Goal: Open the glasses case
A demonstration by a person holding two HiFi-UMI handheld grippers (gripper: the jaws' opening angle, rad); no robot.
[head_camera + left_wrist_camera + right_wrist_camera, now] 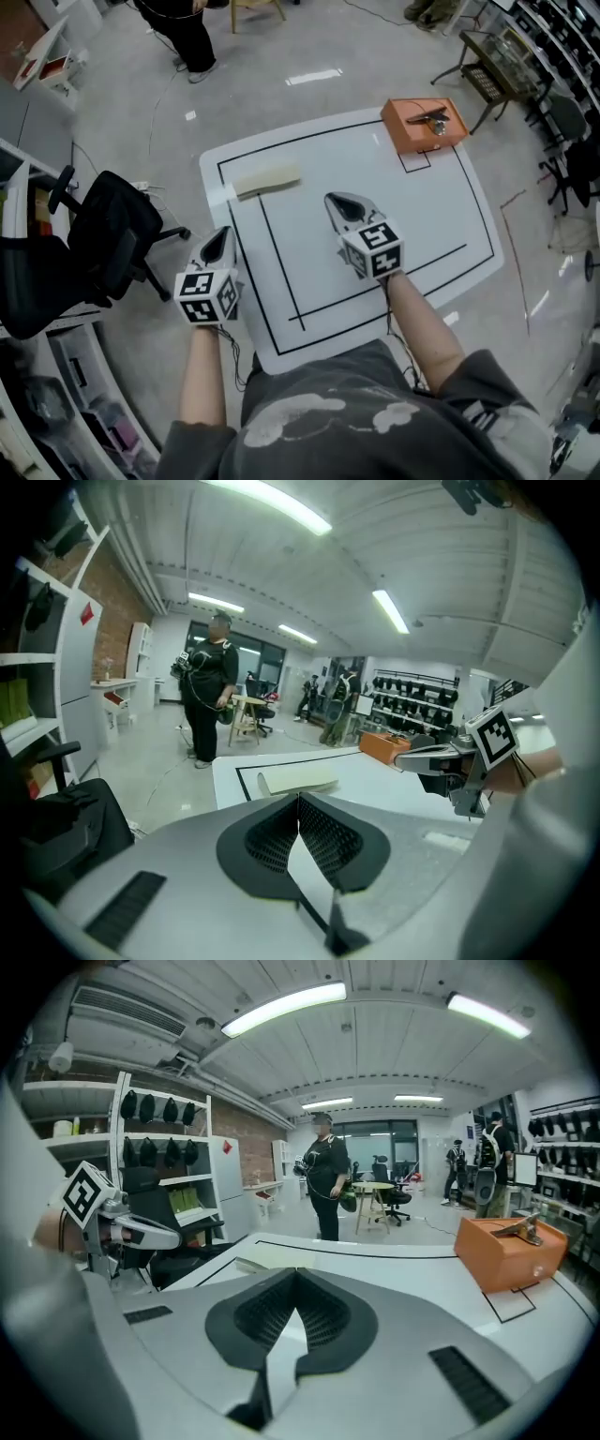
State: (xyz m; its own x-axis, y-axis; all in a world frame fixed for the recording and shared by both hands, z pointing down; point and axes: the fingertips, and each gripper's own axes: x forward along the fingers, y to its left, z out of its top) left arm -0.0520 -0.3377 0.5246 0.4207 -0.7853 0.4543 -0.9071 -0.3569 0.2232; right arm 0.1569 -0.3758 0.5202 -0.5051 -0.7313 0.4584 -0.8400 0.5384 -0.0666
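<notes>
We see the case [267, 180]: a pale cream oblong, shut, lying flat near the far left corner of the table [375, 206].

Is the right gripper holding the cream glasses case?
No, the long cream glasses case lies on the white table, apart from the shut right gripper.

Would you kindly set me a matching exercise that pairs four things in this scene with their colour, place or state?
Things:
1. case
2. box
3. chair
4. right gripper

Descriptions:
A. black, on the floor left of the table
B. jaws together, over the table's middle
C. cream, lying near the table's far left
D. orange, at the table's far right corner

Pairs: 1-C, 2-D, 3-A, 4-B
</notes>
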